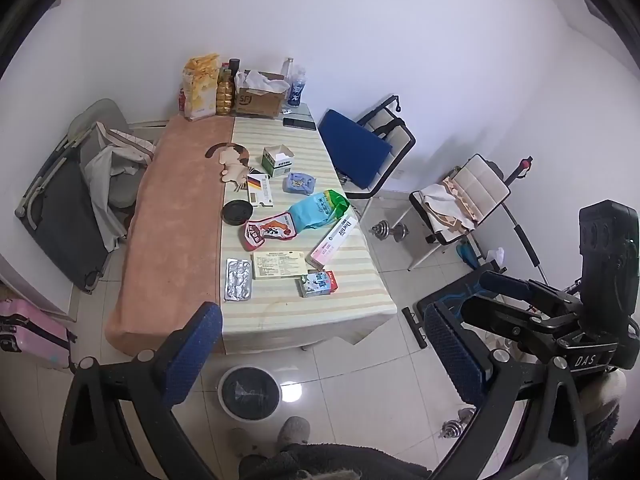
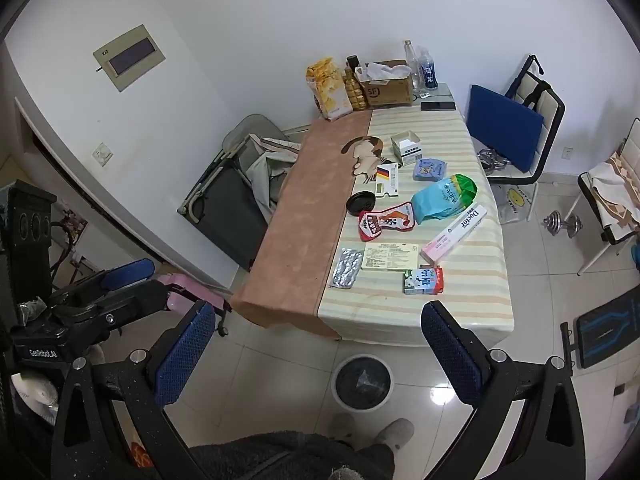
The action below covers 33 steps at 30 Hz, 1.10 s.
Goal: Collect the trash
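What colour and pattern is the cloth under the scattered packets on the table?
The cloth has pale cream and yellowish stripes, clearest in the right wrist view.

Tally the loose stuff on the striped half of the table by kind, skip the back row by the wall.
Boxes/cartons: 5 - green-white tissue box, flag-print box, yellow leaflet box, pink Doctor box, blue milk carton
Soft packs: 3 - blue tissue pack, teal-green bag, red snack pouch
Foil blister sheet: 1
Black round lid: 1
Total: 10
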Tool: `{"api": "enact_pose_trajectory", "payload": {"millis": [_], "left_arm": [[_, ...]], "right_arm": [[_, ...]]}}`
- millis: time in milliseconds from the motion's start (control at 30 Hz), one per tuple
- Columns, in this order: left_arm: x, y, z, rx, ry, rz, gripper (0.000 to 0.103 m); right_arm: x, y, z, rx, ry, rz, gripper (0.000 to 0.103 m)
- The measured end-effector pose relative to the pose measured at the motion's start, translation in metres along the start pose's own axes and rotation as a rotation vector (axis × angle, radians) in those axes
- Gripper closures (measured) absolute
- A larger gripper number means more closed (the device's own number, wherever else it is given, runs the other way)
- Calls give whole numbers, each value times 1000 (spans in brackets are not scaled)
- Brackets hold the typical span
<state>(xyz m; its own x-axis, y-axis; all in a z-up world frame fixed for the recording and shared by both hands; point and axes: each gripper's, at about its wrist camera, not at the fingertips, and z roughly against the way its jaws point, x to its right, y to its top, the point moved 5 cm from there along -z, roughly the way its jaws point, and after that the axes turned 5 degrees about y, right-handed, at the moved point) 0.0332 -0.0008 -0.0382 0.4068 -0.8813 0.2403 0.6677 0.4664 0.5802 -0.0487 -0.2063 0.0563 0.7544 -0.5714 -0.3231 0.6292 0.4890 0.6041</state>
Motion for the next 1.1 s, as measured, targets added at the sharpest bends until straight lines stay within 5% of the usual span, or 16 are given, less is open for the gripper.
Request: {"api": "enact_pose_trajectory", "payload": {"millis": [1100], "left_arm": [[32,12,5,4,-21,-15,0]], "right_arm": [[-2,-5,5,7,0,-1,0]]}}
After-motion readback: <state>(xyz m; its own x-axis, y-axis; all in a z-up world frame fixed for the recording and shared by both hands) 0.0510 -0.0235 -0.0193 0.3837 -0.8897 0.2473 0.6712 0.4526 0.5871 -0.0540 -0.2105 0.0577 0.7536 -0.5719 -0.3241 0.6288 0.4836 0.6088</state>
